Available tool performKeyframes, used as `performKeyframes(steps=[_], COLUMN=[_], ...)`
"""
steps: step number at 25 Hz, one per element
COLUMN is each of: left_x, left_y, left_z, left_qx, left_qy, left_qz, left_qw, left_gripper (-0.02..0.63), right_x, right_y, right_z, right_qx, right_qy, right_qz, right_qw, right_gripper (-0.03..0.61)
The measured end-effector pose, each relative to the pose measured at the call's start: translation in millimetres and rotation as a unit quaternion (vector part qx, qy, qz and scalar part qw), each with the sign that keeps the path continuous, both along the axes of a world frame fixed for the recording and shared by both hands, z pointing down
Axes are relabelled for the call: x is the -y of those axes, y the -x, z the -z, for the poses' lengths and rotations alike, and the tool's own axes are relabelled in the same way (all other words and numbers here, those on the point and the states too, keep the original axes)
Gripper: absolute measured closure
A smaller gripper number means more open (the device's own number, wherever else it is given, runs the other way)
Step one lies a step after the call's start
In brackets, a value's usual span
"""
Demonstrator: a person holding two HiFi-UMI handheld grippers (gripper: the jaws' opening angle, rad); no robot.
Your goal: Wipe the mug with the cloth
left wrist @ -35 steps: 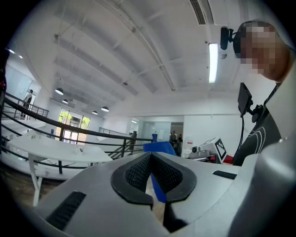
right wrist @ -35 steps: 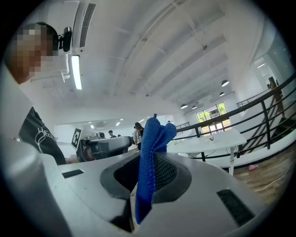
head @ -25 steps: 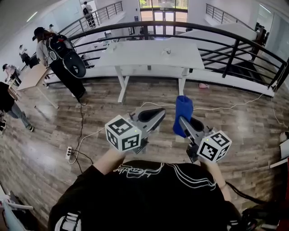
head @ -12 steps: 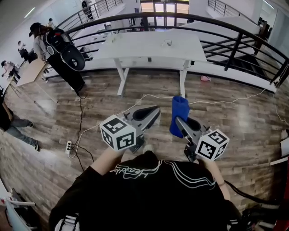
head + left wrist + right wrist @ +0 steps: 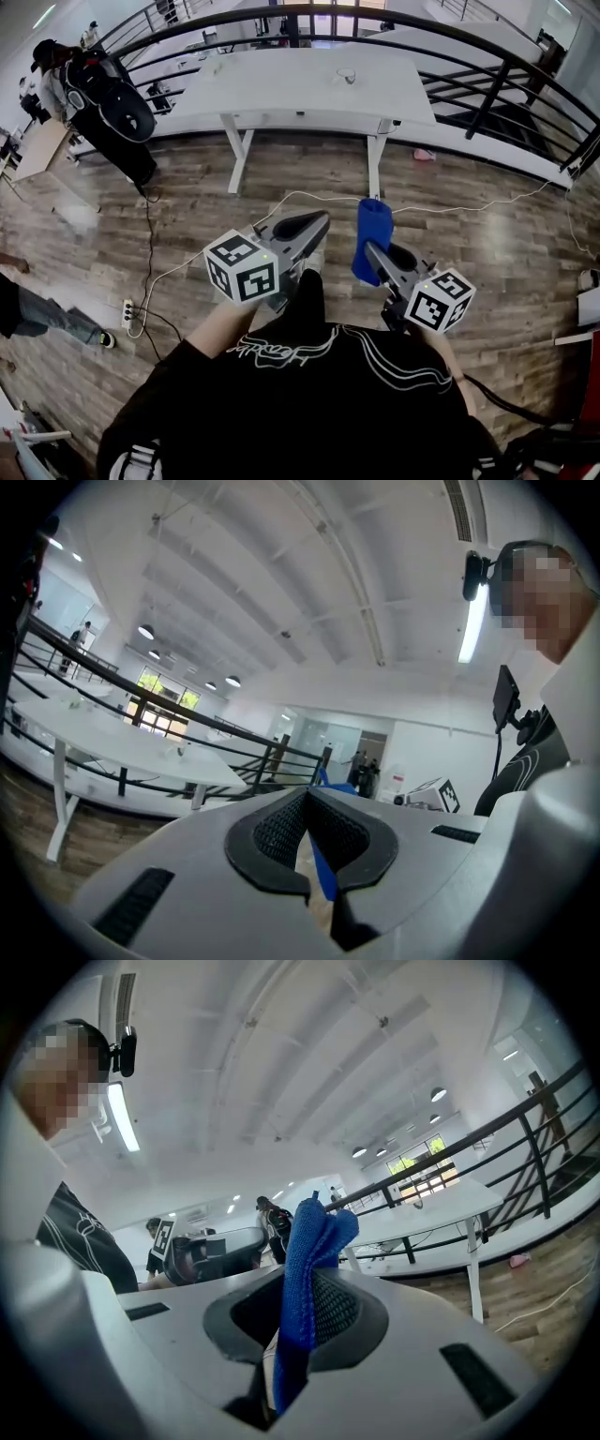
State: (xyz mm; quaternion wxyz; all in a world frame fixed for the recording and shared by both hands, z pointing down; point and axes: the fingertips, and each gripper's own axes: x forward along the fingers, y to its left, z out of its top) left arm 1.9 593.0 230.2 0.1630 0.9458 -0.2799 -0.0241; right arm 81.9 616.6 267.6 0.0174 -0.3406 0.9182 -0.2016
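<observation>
A person in a black shirt (image 5: pixel 300 403) stands on a wood-plank floor (image 5: pixel 187 206) with a hand-held gripper in each hand, facing a white table (image 5: pixel 300 94) by a dark railing (image 5: pixel 525 70). One blue cloth (image 5: pixel 375 223) (image 5: pixel 314 1232) is pinched in the right gripper (image 5: pixel 373 253) (image 5: pixel 300 1283), its folded end standing up above the closed jaws. The left gripper (image 5: pixel 319 223) (image 5: pixel 307 794) is just beside it, with its jaws pressed together on nothing.

The two grippers are held out side by side in front of the chest, pointing roughly level toward the table, their tips angled slightly toward each other. The left forearm (image 5: pixel 223 330) reaches out from the sleeve, and each gripper's marker cube faces the camera.

A small pale object (image 5: pixel 345 75) sits on the right half of the tabletop, well apart from both grippers and too small to identify as the mug. Another person with a backpack (image 5: pixel 94 89) stands near the table's left end.
</observation>
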Motion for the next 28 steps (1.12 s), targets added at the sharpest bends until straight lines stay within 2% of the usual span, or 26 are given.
performKeyframes(steps=[4, 8, 12, 15, 20, 24, 28], left_x=[111, 244, 390, 467, 545, 557, 576], left_y=[13, 24, 21, 24, 11, -9, -29], left_z=[-24, -28, -15, -10, -23, -41, -52], left_qx=[-0.006, 0.041, 0.044, 0.036, 0.039, 0.031, 0.049], left_qy=[0.020, 0.022, -0.006, -0.010, -0.004, 0.016, 0.023], left_qz=[-0.017, -0.009, -0.030, -0.034, -0.048, -0.066, -0.058], left_qw=[0.9996, 0.9989, 0.9986, 0.9987, 0.9981, 0.9972, 0.9969], left_gripper=[0.607, 0.607, 0.607, 0.607, 0.607, 0.607, 0.607], right_x=[108, 237, 377, 453, 529, 544, 565], right_y=[7, 14, 11, 16, 14, -3, -29], right_z=[-23, -24, -12, -1, -8, -31, -40], right_qx=[0.003, 0.015, 0.009, 0.017, 0.022, 0.026, 0.050], right_qy=[0.020, 0.057, 0.044, 0.031, 0.035, 0.068, 0.084], right_qz=[-0.026, -0.031, -0.064, -0.070, -0.081, -0.090, -0.094], right_qw=[0.999, 0.998, 0.997, 0.997, 0.996, 0.993, 0.991], right_gripper=[0.531, 0.531, 0.531, 0.531, 0.531, 0.531, 0.531])
